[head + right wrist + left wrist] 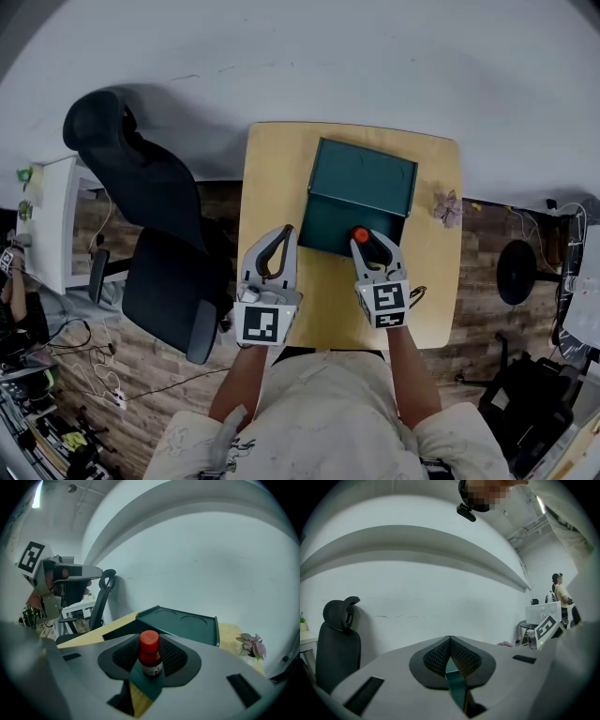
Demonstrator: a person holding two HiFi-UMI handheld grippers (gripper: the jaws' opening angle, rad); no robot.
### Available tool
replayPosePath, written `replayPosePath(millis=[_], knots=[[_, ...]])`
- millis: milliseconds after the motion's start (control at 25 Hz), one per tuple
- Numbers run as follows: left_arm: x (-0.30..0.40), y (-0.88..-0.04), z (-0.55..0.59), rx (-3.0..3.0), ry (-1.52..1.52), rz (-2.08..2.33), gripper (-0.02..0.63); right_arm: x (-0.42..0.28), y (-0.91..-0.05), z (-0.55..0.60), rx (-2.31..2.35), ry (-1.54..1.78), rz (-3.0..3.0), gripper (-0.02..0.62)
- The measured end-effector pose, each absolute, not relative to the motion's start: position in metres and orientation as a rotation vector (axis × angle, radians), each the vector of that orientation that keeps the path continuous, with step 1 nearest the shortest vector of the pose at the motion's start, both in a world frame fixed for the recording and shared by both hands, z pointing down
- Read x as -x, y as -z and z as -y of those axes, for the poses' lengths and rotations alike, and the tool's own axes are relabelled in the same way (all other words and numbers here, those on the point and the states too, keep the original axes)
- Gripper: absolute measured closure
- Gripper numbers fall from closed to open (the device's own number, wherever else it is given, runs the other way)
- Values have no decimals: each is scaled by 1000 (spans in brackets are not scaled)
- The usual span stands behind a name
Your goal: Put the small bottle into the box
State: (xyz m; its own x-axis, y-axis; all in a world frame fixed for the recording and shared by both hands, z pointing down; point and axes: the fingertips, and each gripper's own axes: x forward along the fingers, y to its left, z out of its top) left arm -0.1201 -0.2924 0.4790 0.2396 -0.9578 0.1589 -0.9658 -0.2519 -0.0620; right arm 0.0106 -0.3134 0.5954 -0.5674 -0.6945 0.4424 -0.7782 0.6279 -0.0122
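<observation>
A small bottle (360, 234) with a red cap stands upright between the jaws of my right gripper (367, 240), which is shut on it. In the right gripper view the bottle (150, 660) sits between the dark ribbed pads (174, 657) of that gripper (149, 640). The dark green box (361, 187) lies on the wooden table (272, 159) just beyond the bottle. Its top panel (185, 623) has two round dents. My left gripper (286, 232) hovers at the box's left front corner, shut with nothing held. In its own view the left gripper (450, 638) has its tips meeting.
A black office chair (150, 216) stands close to the table's left side. A small pink plant (447, 207) sits on the table to the right of the box. A white shelf (52, 220) and cables on the floor lie far left. A person (559, 590) stands in the distance.
</observation>
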Motion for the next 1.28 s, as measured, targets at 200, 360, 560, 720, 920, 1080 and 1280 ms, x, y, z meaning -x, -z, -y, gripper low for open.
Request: replayPosePath(millis=[200,360,560,720,920,1080,1280], knots=[[117,-479,291,-2441,-256,1885,598,-11,-598,310,-1176,-262,2451,456],[118,-479,291,-2443,-263,1887,599,-11,-597,311,-1181,-257,2460,456],[119,-478,290,-2441,-268,1891,598,-10,-597,311,-1185,-280,2458,443],[121,-476,289,-2440,-263,1897,599,-10,-594,311,-1193,-283,2464,345],[120,-474,288,-2449,-268,1903,599,-11,-590,311,-1185,-270,2465,334],[121,-471,287,-2455,-260,1907,599,-12,-587,310,-1196,-269,2466,333],[121,-467,286,-2461,-251,1908,598,-14,-568,310,-1228,-260,2490,331]])
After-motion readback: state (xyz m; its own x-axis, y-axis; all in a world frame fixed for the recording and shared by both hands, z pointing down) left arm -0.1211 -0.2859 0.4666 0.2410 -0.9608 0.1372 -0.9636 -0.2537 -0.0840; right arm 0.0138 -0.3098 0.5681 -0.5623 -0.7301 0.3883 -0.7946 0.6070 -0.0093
